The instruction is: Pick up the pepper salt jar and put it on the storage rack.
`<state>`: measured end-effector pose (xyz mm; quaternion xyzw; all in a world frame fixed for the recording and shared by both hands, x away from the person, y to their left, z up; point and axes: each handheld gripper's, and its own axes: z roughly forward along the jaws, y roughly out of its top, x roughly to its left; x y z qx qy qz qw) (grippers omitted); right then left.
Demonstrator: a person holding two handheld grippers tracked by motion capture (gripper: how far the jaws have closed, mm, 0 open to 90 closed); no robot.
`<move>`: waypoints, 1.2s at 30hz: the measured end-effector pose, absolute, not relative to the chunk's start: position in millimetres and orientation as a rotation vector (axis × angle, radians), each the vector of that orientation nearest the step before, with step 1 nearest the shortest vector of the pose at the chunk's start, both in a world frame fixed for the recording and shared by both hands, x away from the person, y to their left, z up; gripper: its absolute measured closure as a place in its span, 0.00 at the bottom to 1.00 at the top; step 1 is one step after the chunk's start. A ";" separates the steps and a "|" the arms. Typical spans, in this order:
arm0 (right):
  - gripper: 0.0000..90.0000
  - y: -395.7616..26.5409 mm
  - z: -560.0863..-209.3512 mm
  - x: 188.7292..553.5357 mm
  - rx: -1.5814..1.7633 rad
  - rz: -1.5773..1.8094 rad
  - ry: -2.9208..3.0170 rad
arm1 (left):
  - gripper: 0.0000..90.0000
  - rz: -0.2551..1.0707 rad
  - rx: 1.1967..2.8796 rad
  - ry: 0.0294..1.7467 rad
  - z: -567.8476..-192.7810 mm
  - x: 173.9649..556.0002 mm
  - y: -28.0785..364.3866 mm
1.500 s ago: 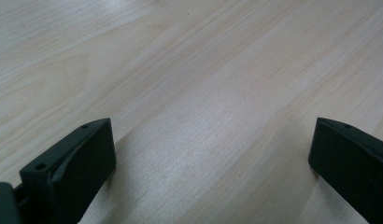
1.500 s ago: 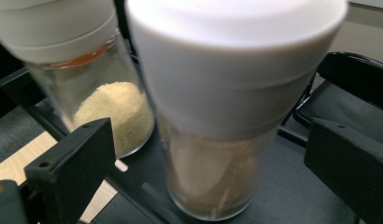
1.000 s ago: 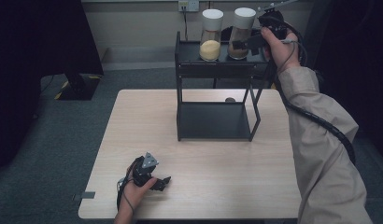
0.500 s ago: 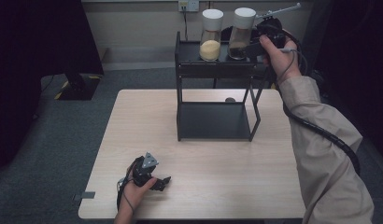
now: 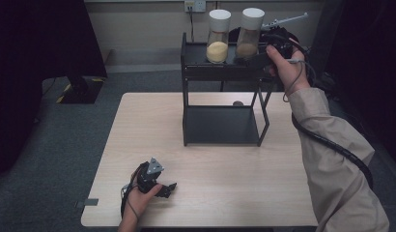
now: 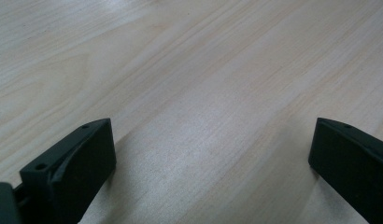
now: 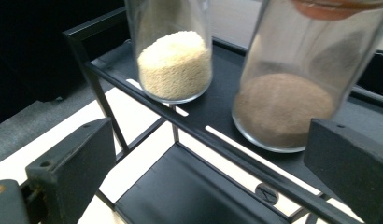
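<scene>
Two clear jars with white lids stand on the top shelf of a black metal rack. The left jar holds yellow grains. The right jar holds brown powder. My right gripper is raised at the rack's top right, open, its jaws just short of the brown jar with nothing between them. Near the table's front edge my left gripper rests low over the bare wood, open and holding nothing.
The rack has a lower shelf that sits on the light wooden table. A small dark disc lies on the table behind the rack. Grey carpet and a wall socket lie beyond.
My right gripper has moved left and slightly down toward the brown jar on the top shelf. The left gripper has stayed where it was.
</scene>
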<state>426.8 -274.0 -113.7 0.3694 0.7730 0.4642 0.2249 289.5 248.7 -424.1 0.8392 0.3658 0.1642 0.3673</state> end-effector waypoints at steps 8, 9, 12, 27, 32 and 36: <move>0.02 -270.9 -121.5 421.2 1.010 1.294 2.134 | 0.00 0.422 2.156 0.939 -424.1 289.6 248.7; 0.02 -270.3 -122.9 420.2 1.008 1.293 2.132 | 0.00 0.422 2.156 0.940 -424.1 289.6 248.7; 0.02 -270.4 -126.3 419.2 1.013 1.304 2.132 | 0.00 0.423 2.156 0.939 -424.2 289.5 248.7; 0.02 -270.5 -143.5 412.4 1.011 1.322 2.147 | 0.00 0.422 2.156 0.940 -424.1 289.5 248.7; 0.02 -268.8 -149.2 409.6 1.011 1.322 2.155 | 0.00 0.422 2.155 0.940 -424.2 289.4 248.7; 0.02 -268.2 -157.7 407.6 1.013 1.333 2.164 | 0.00 0.422 2.155 0.939 -424.2 289.5 248.7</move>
